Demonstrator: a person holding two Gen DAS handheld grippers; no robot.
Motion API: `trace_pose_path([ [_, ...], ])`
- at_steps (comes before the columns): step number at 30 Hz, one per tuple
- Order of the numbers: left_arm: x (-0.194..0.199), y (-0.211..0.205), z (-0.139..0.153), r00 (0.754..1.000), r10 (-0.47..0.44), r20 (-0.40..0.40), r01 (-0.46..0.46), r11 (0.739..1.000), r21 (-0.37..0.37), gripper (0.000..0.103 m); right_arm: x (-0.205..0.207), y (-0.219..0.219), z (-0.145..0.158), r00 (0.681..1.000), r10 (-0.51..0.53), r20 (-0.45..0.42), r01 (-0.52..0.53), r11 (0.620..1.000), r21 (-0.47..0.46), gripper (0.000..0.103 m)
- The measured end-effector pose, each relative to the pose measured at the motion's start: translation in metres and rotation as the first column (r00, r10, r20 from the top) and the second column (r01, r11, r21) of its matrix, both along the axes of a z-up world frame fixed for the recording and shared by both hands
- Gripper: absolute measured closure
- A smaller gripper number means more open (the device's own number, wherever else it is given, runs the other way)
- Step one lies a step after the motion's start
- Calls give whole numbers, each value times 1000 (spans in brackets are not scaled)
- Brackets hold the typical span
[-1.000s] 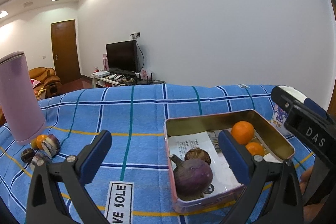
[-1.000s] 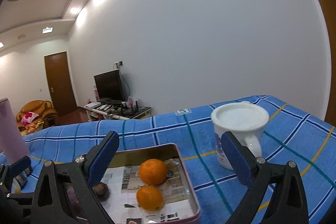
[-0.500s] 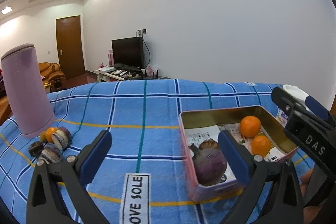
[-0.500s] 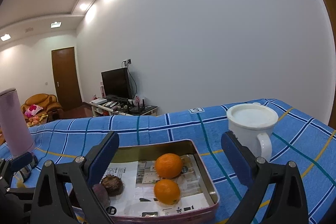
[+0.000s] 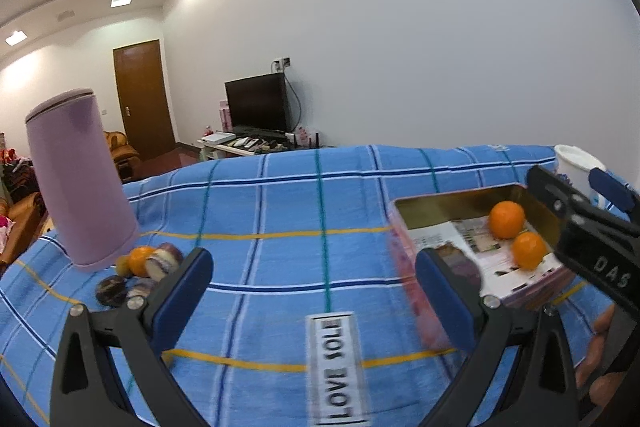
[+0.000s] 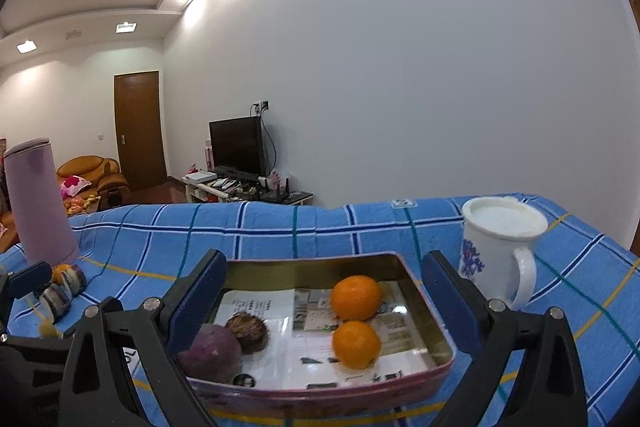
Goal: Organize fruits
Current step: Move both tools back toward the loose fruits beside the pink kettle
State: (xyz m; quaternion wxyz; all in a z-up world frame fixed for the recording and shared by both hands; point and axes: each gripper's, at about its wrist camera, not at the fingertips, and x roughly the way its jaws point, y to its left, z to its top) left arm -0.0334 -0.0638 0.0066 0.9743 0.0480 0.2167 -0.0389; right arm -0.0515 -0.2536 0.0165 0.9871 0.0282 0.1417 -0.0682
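A pink tin tray (image 6: 434,331) lined with paper holds two oranges (image 6: 355,297), a purple fruit (image 6: 210,353) and a small brown fruit (image 6: 247,331); it also shows in the left wrist view (image 5: 412,299). Loose fruits lie by the purple tumbler's base: an orange (image 5: 140,259), a cut purple-white piece (image 5: 162,261) and a dark round fruit (image 5: 111,290). My left gripper (image 5: 312,293) is open and empty above the cloth between the loose fruits and the tray. My right gripper (image 6: 324,291) is open and empty above the tray.
A tall purple tumbler (image 5: 80,179) stands at the left on the blue checked cloth (image 5: 288,195). A white mug (image 6: 500,251) stands right of the tray. My right gripper's body (image 5: 588,227) shows at the right of the left wrist view.
My left gripper has swung left, away from the tray toward the loose fruits. My right gripper has shifted left, bringing the tray between its jaws. Both stay open.
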Motion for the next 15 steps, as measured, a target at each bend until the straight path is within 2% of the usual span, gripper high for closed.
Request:
trace_pose_path([
  [15,1,63,1,997,70,33,-70,997,14,0,4,52,-6,995,73,-62,-72,997,23,4],
])
